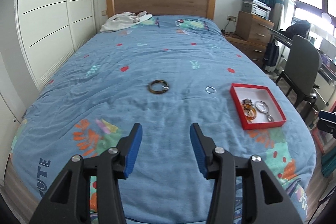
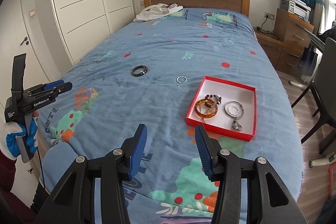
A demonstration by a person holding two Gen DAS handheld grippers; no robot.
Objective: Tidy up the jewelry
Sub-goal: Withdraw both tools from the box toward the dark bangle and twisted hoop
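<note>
A red box with a white inside lies on the blue bedspread at the right. It holds an amber bangle, a beaded piece, silver rings and a charm. A dark bangle and a small silver ring lie loose on the bed, left of the box. My left gripper is open and empty above the bed's foot; it also shows in the right wrist view. My right gripper is open and empty, near the box's near corner.
White clothing lies by the wooden headboard. White wardrobe doors run along the left. A drawer unit, a desk and a dark chair stand to the right of the bed.
</note>
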